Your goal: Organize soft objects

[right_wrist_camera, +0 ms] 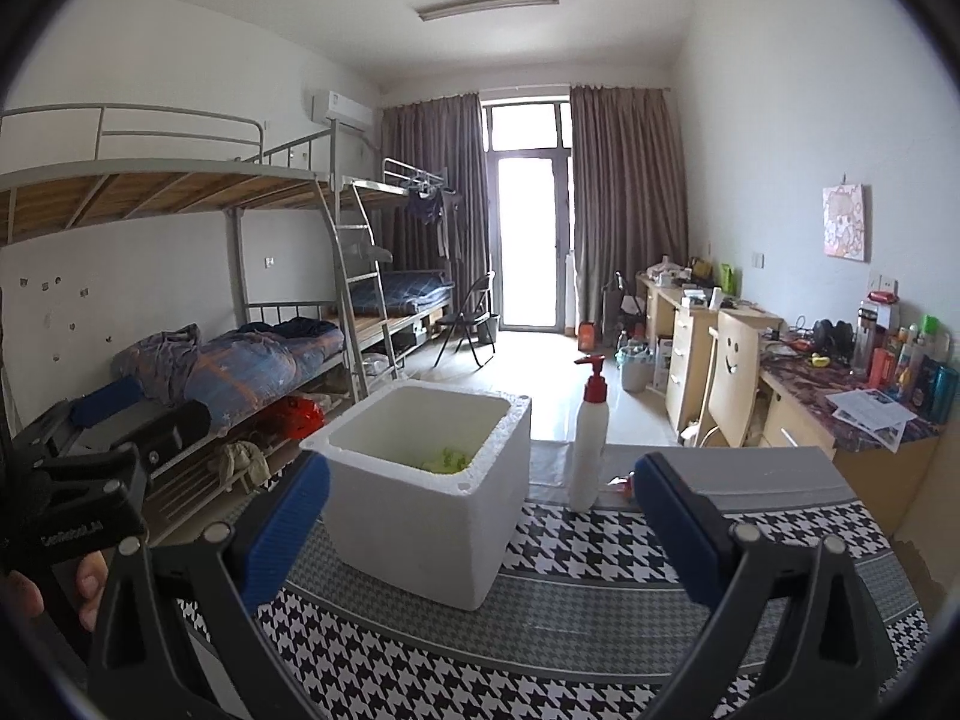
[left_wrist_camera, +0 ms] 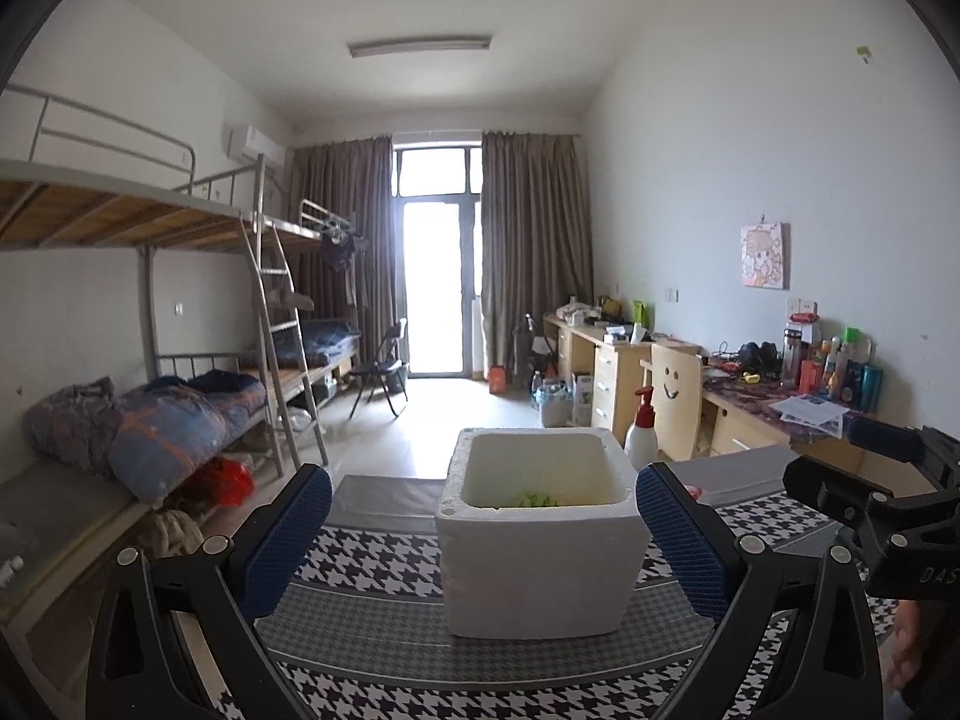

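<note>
At the far left stands a grey metal bunk bed (right_wrist_camera: 180,324) with a rumpled blue and orange quilt (right_wrist_camera: 252,369) on the lower bunk, well apart from the work surface. Nearer, the left gripper (left_wrist_camera: 483,531) hangs above the black-and-white houndstooth tablecloth (left_wrist_camera: 384,564) with its blue-padded fingers (left_wrist_camera: 285,540) spread wide and nothing between them, the square white foam box (left_wrist_camera: 540,564) framed in the gap beyond the pads. That box sits upright on the cloth, open at the top, and low inside it lies something pale green and crumpled (right_wrist_camera: 447,459), seemingly a soft item already put away; what it is cannot be told. Just right of the box, seen from the right wrist, stands a white pump bottle with a red top (right_wrist_camera: 588,438), with a small reddish thing (right_wrist_camera: 621,483) at its foot, too hidden to identify. The right gripper (right_wrist_camera: 483,531) is likewise splayed and empty above the cloth. Further right a cluttered wooden desk (right_wrist_camera: 840,420) runs along the wall. No loose soft object shows on the cloth, so the work looks to be between placements, or near its end. Next, I judge, one gripper must find a remaining soft piece, close gently on it, and carry it over the box rim without knocking the bottle.
</note>
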`<state>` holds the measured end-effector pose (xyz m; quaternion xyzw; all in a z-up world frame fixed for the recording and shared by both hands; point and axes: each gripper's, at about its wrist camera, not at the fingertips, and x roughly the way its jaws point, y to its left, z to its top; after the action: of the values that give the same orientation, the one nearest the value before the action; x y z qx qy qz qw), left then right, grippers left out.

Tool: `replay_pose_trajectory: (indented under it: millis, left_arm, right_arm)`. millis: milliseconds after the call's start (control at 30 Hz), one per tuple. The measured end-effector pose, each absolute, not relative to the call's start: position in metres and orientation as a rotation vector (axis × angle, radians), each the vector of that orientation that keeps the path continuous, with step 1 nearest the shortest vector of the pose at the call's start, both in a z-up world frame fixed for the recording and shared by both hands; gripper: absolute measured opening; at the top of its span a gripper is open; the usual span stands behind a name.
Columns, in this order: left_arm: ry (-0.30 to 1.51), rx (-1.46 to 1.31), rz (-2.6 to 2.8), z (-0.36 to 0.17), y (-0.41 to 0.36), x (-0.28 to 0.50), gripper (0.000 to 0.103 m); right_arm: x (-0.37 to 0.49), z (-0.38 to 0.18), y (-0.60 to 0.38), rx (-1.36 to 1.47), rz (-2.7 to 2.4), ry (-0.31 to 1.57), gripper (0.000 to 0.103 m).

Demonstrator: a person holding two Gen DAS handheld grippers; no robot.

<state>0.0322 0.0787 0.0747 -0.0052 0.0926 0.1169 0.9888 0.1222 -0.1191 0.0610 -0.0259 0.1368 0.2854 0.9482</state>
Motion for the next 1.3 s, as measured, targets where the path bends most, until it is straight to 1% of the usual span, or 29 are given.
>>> replay_pose_trajectory:
  millis: [467, 833, 1067, 1300]
  left_arm:
    - [0.139, -0.016, 0.209, 0.063, 0.065, 0.004, 0.102]
    - [0.128, -0.024, 0.209, 0.050, 0.062, -0.004, 0.102]
    - [0.132, -0.023, 0.217, 0.042, 0.061, -0.003, 0.102]
    - [0.164, -0.058, 0.226, 0.036, 0.064, 0.001, 0.102]
  right_arm:
    - [0.099, 0.044, -0.134, -0.014, 0.567, 0.239, 0.102]
    - [0.084, 0.032, -0.144, 0.020, 0.571, 0.223, 0.102]
    - [0.075, 0.022, -0.150, 0.023, 0.547, 0.198, 0.102]
    - [0.081, 0.014, -0.158, 0.053, 0.536, 0.226, 0.102]
